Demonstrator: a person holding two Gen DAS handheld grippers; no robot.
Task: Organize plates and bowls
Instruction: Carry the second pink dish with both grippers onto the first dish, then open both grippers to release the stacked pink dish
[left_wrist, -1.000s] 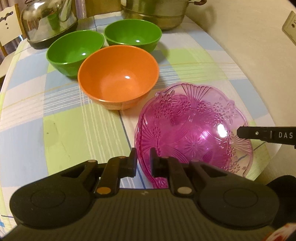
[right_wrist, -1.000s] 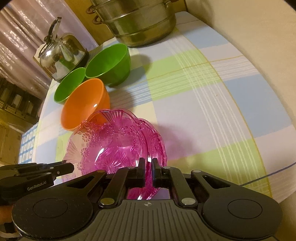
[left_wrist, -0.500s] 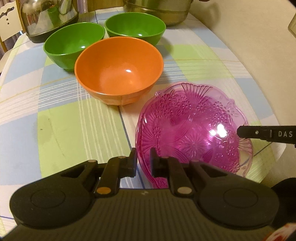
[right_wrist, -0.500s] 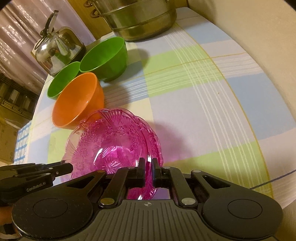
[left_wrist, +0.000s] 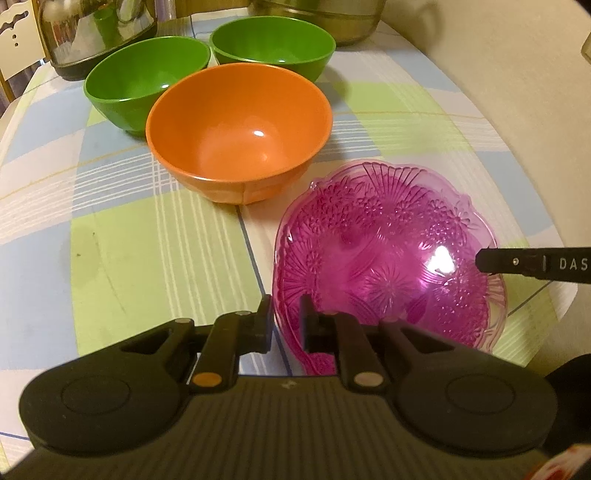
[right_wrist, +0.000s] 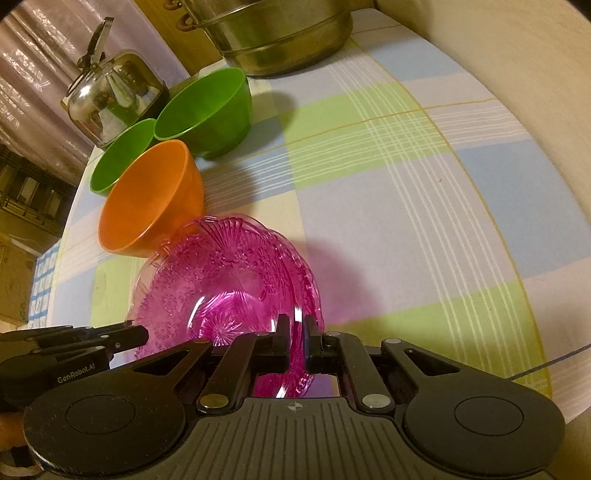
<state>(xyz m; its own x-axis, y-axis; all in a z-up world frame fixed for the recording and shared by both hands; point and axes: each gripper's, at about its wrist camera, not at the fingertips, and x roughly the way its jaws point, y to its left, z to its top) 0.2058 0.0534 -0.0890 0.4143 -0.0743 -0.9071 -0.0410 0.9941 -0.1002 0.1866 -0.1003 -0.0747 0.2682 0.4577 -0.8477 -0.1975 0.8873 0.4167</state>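
A pink clear patterned plate (left_wrist: 384, 258) is held over the table, tilted; it also shows in the right wrist view (right_wrist: 225, 284). My left gripper (left_wrist: 286, 317) is shut on its near-left rim. My right gripper (right_wrist: 295, 332) is shut on its opposite rim, and its finger (left_wrist: 532, 263) shows at the right of the left wrist view. An orange bowl (left_wrist: 240, 129) stands just beyond the plate. Two green bowls (left_wrist: 144, 81) (left_wrist: 273, 48) stand behind it.
A steel kettle (right_wrist: 110, 96) stands at the back left and a large steel pot (right_wrist: 280, 33) at the back. The checked tablecloth (right_wrist: 406, 206) covers a round table whose edge curves along the right. A chair back (left_wrist: 18, 40) is at far left.
Both grippers have carried the pink plate forward toward the orange bowl, which now looks larger and closer. The grips on the rim have not changed.
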